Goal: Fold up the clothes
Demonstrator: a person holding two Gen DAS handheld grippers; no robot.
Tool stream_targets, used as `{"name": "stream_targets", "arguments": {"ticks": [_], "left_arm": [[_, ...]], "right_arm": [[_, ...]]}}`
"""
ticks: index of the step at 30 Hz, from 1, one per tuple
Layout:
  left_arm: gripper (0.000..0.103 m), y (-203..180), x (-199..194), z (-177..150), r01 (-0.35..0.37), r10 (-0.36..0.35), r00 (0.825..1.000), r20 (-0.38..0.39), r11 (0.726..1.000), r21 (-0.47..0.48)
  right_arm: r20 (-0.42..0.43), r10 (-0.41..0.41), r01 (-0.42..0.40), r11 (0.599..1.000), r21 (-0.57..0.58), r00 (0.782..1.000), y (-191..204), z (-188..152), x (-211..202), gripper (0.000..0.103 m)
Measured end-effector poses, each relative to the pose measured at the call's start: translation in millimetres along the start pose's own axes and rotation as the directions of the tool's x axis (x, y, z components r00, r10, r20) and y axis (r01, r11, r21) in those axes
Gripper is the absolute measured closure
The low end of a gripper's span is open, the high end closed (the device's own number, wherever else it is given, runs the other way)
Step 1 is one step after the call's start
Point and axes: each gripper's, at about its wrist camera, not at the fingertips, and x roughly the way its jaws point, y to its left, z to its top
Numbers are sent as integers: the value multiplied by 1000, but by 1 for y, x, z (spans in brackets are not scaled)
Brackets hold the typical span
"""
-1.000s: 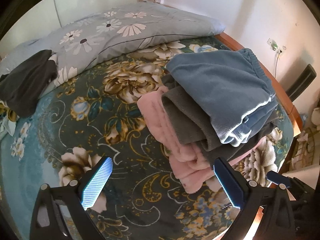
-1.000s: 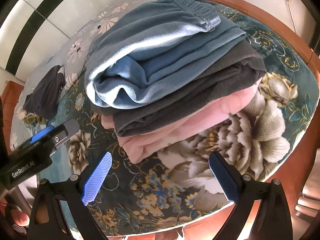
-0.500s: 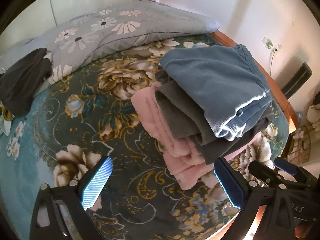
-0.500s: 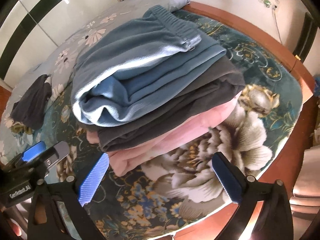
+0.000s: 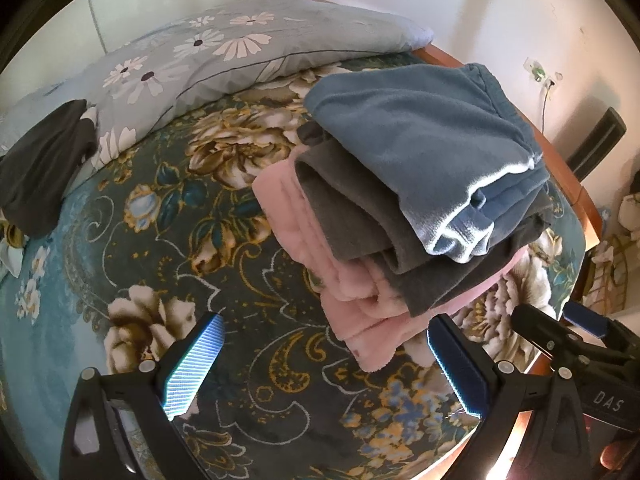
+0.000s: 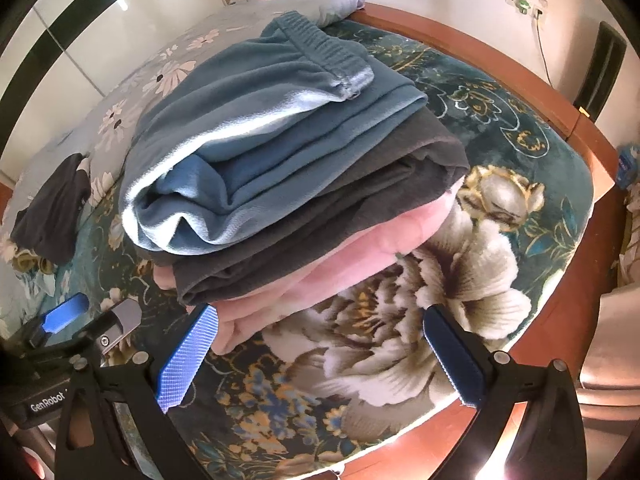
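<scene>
A stack of three folded garments lies on the floral bed cover: blue fleece trousers [image 5: 432,140] [image 6: 256,132] on top, a dark grey garment [image 5: 352,216] [image 6: 340,208] in the middle, a pink garment [image 5: 320,264] [image 6: 340,264] at the bottom. My left gripper [image 5: 324,364] is open and empty, just short of the pink garment's near corner. My right gripper [image 6: 320,356] is open and empty, at the stack's front edge above the cover. A loose dark garment [image 5: 40,168] [image 6: 52,212] lies far left by the pillow.
A grey daisy-print pillow [image 5: 240,48] lies at the back of the bed. The wooden bed frame [image 6: 480,52] runs along the right edge, with a wall socket and cable [image 6: 524,4] beyond. The other gripper shows at each view's edge [image 5: 580,344] [image 6: 72,336].
Both grippers have drawn slightly back from and shifted around the stack; the stack sits a little further off in both views. The jaws stay open. The clothes have not moved.
</scene>
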Motion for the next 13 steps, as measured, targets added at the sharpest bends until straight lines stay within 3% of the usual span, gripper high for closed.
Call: {"name": "stream_targets", "arguments": {"ticks": [13], "left_arm": [[0, -2, 5, -2, -47, 47, 999, 13, 998, 40]], "right_arm": [[-21, 13, -13, 1000, 0, 1000, 4, 1, 4, 0]]}}
